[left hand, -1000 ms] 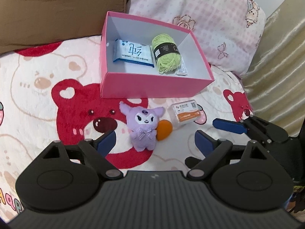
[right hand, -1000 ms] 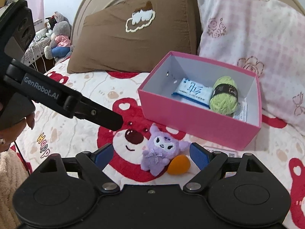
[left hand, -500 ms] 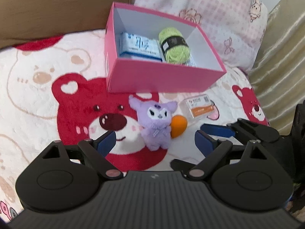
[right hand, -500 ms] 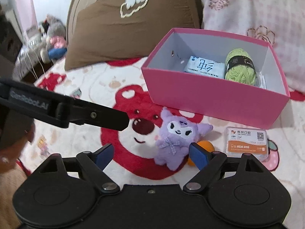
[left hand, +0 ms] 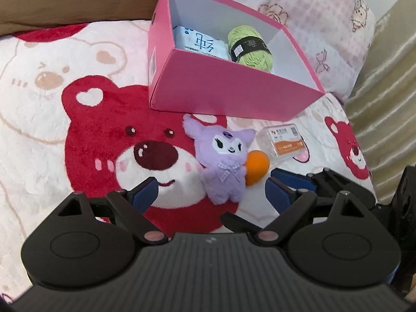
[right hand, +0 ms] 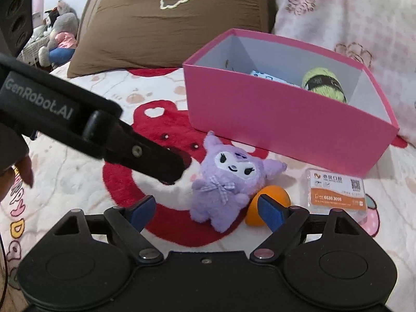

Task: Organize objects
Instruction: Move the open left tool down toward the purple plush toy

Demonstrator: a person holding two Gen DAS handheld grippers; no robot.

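Note:
A purple plush toy (left hand: 223, 161) (right hand: 228, 184) lies on the bear-print blanket in front of a pink box (left hand: 234, 96) (right hand: 286, 124). An orange ball (left hand: 257, 166) (right hand: 270, 208) touches its right side. A clear card case with an orange label (left hand: 286, 143) (right hand: 338, 192) lies to the right. The box holds a blue-white tissue pack (left hand: 200, 43) and green yarn (left hand: 249, 46) (right hand: 325, 87). My left gripper (left hand: 210, 195) is open just before the plush. My right gripper (right hand: 205, 210) is open, straddling the plush and ball.
A brown pillow (right hand: 169, 26) and a pink checked pillow (left hand: 312, 13) lean behind the box. A beige curtain (left hand: 384, 91) hangs at the right. Stuffed toys (right hand: 57, 36) sit far left. The left gripper's black arm (right hand: 91, 130) crosses the right wrist view.
Both grippers have moved forward and lower toward the plush and ball. Both stay open. The objects have not moved.

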